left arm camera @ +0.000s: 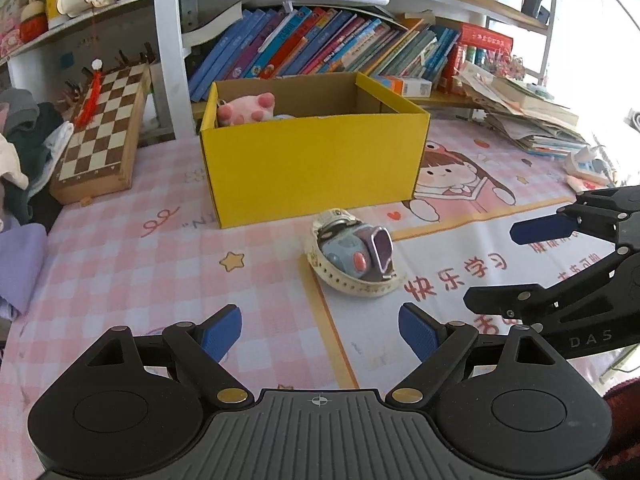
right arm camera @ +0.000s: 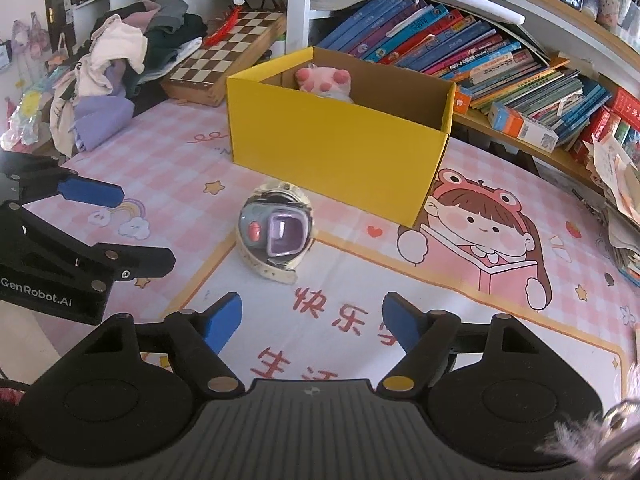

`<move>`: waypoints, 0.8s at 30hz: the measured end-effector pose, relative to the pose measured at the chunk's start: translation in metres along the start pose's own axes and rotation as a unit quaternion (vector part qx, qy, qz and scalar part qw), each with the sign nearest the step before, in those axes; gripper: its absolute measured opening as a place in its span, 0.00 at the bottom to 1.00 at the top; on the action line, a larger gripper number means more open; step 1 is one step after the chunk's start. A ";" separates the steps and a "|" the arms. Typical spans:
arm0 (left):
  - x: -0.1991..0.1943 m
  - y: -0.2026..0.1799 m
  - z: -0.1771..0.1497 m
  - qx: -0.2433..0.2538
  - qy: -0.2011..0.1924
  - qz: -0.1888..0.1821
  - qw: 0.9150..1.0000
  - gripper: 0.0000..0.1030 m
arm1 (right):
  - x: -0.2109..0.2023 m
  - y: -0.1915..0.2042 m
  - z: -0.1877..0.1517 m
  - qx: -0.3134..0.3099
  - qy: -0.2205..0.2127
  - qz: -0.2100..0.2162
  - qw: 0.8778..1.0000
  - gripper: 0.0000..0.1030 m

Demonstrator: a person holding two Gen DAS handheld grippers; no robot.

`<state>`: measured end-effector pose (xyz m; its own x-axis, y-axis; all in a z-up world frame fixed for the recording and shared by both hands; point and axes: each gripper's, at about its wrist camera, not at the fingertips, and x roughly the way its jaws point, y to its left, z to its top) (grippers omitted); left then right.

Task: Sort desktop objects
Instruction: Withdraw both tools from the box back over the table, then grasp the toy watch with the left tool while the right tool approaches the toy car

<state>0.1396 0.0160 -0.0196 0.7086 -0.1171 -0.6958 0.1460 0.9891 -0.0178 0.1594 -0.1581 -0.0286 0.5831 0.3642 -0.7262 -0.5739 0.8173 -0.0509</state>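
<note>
1. The counter (left arm camera: 160, 248) is covered by a pink checked mat printed with stars, a cartoon girl and red characters. It is backed by shelving.
2. 1 row of leaning books (left arm camera: 320, 44) is seen on the low shelf behind the counter; the exact number of books cannot be told. 1 loose stack of papers and booklets (left arm camera: 532, 120) is seen at the right end.
3. 1 chessboard case (left arm camera: 102, 132) is propped at the left, with 1 red tassel (left arm camera: 89, 96) hanging in front of it. 1 heap of clothes (right arm camera: 120, 64) is piled beside it.
4. 1 yellow cardboard box (left arm camera: 312, 160) stands open on the counter. 1 pink plush toy (left arm camera: 248, 108) lies inside, at its left end.
5. 1 toy watch (left arm camera: 352, 258) with a cream strap and purple face lies on the counter just in front of the box, apart from both grippers.
6. 2 grippers are counted. The left gripper (left arm camera: 320, 334) is held spread over the mat, nothing between its blue pads (left arm camera: 418, 334). The right gripper (right arm camera: 312, 326) is likewise spread and holds nothing.
7. The watch lies ahead of and between the 2 grippers.
</note>
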 end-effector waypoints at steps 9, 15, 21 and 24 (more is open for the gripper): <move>0.025 -0.002 0.011 -0.014 0.011 -0.006 1.000 0.85 | 0.015 -0.011 0.003 -0.010 0.018 0.019 1.000 0.75; 0.047 -0.001 0.017 -0.032 0.028 -0.012 0.999 0.82 | 0.022 -0.016 0.004 -0.013 0.026 0.028 0.999 0.75; 0.069 -0.001 0.024 -0.050 0.045 -0.018 0.998 0.49 | 0.028 -0.022 0.006 -0.013 0.032 0.035 0.999 0.75; 0.080 -0.002 0.024 -0.059 0.058 -0.024 0.996 0.47 | 0.032 -0.023 0.008 -0.016 0.035 0.039 0.998 0.75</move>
<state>0.2125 0.0027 -0.0578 0.6168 -0.1592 -0.7708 0.0906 0.9872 -0.1314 0.1955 -0.1619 -0.0453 0.4948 0.3924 -0.7754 -0.6344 0.7729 -0.0137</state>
